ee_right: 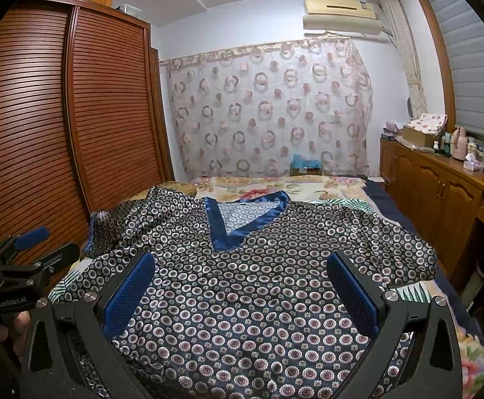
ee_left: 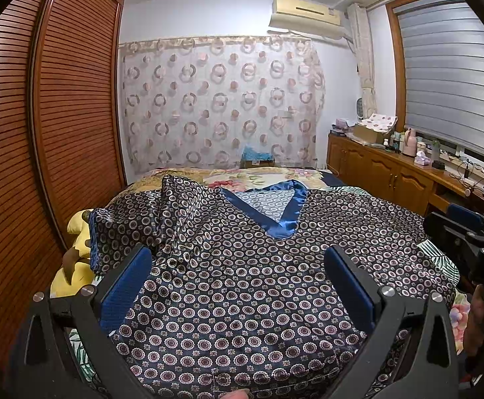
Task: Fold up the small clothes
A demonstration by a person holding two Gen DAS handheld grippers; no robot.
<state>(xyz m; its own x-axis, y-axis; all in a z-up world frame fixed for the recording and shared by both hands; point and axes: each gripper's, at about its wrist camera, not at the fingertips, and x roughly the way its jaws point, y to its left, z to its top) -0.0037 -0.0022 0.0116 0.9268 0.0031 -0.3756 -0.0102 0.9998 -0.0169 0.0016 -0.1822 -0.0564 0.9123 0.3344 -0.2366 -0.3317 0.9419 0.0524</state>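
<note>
A dark navy satin top (ee_left: 242, 286) (ee_right: 242, 299) with a circle print and a shiny blue V-neck trim (ee_left: 288, 216) (ee_right: 222, 229) lies spread face up on the bed, its hem toward me. Its left sleeve (ee_left: 162, 212) is bunched up and raised; the right sleeve (ee_right: 398, 249) lies flat. My left gripper (ee_left: 238, 259) hovers open over the lower body of the top, nothing between its blue pads (ee_left: 125, 286). My right gripper (ee_right: 242, 266) is open above the same area. Each gripper shows in the other's view: the right gripper (ee_left: 464, 232) and the left gripper (ee_right: 32, 246).
The bed carries a floral cover (ee_right: 275, 189). A brown slatted wardrobe (ee_left: 42, 133) stands along the left. A wooden cabinet (ee_right: 441, 193) with bottles and boxes runs along the right under a window blind. A yellow plush toy (ee_left: 75, 252) lies at the bed's left edge.
</note>
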